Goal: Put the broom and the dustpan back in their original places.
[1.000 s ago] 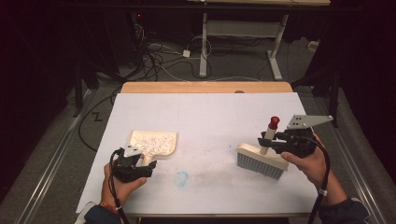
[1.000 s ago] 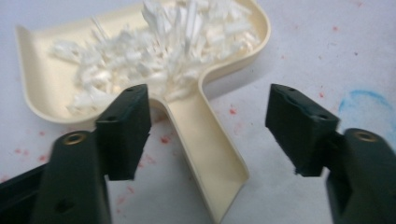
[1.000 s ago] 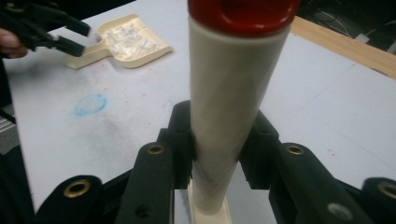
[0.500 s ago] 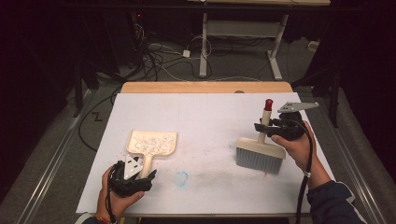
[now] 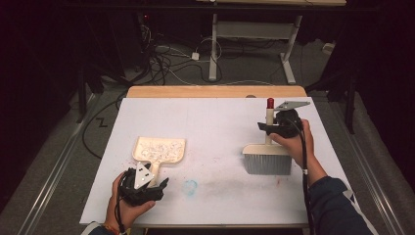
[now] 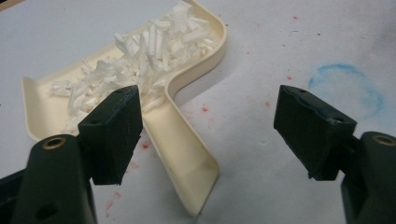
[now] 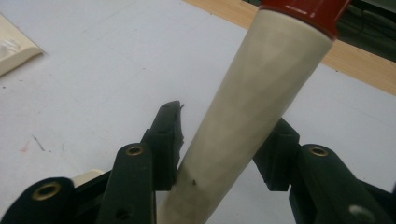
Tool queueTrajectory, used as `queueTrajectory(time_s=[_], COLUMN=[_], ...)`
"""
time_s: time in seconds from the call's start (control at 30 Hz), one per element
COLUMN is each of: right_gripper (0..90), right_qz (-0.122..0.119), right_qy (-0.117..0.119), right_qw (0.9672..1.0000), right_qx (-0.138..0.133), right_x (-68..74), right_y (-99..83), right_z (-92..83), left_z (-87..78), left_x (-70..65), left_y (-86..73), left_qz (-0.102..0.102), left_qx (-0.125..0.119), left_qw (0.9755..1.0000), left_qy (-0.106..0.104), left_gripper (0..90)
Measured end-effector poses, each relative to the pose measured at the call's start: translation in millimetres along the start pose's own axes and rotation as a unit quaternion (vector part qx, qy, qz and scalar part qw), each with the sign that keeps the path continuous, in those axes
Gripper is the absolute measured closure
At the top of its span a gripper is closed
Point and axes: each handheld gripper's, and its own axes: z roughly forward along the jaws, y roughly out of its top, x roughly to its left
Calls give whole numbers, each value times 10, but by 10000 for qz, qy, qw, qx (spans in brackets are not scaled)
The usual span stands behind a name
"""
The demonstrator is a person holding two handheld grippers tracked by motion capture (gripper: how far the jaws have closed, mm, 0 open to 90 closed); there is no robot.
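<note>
A cream dustpan (image 5: 159, 149) heaped with white shreds lies left of centre on the white table; its rim (image 6: 219, 42) curves into a flat handle (image 6: 182, 149). My left gripper (image 5: 151, 177) (image 6: 208, 100) is open, and the handle lies loose between its jaws, nearer the left pad. On the right a brush (image 5: 266, 159) stands on its grey bristles. Its cream, red-capped handle (image 7: 261, 88) rises between the jaws of my right gripper (image 5: 268, 128) (image 7: 229, 119). Those jaws have just been opening and no longer pinch the handle.
The white table top (image 5: 220, 117) carries a faint blue ring stain (image 5: 190, 186) (image 6: 348, 86) and small red specks near the middle. A wooden strip (image 5: 215, 91) borders the far edge. Cables and desk legs (image 5: 213, 54) fill the dark floor beyond.
The right hand moved left and away from the person, tipping the brush handle more upright, and its jaws spread off the handle. The left hand drew back slightly from the dustpan.
</note>
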Motion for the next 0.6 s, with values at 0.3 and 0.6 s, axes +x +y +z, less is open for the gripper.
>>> queueTrajectory(time_s=[0.3,0.6], right_gripper=[488,471], right_qz=[261,230], right_qy=[-574,-834], right_qw=[9979,9943], right_qx=[-118,-626], right_x=[-9,4], right_y=[81,171], right_z=[170,91], left_z=[30,37], left_x=[-1,-9], left_y=[-10,-13], left_qz=[-56,-6], left_qx=[-44,-31], left_qw=[10000,10000], left_qy=[-53,-87], left_gripper=[228,228])
